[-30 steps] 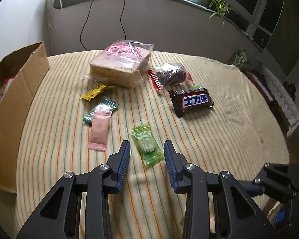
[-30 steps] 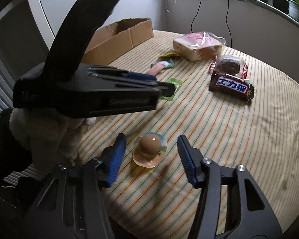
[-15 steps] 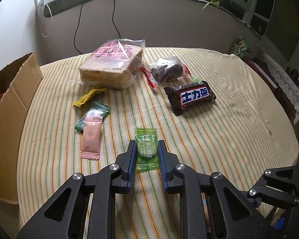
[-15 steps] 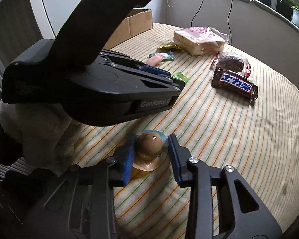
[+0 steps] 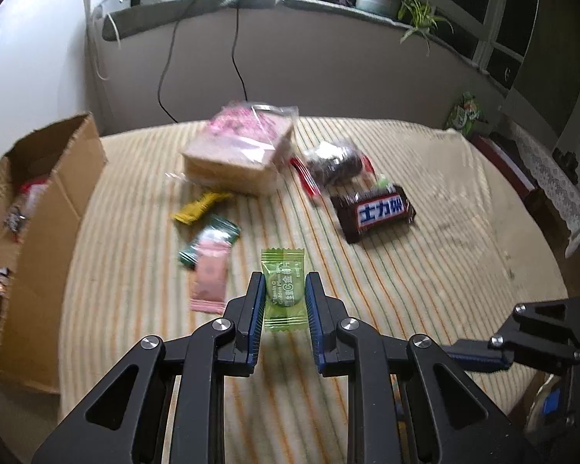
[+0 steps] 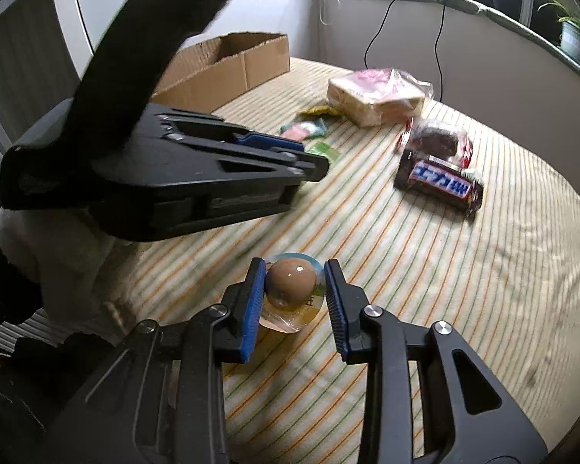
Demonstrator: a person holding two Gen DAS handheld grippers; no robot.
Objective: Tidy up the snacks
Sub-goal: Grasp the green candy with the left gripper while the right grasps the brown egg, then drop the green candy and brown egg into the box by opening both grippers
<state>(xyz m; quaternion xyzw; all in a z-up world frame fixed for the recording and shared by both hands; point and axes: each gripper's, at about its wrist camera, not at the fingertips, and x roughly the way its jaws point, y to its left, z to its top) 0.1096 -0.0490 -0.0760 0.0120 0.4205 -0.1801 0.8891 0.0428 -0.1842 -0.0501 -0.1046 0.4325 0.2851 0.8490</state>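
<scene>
Over striped table: left gripper (image 5: 283, 294) jaws clamp green candy (image 5: 283, 290), right gripper (image 6: 294, 290) jaws clamp egg (image 6: 290, 282).

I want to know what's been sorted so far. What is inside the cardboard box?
The cardboard box holds a few wrapped snacks along its left side, with red and white wrappers. Its near wall hides the rest of the floor, so a full count isn't possible.
</scene>
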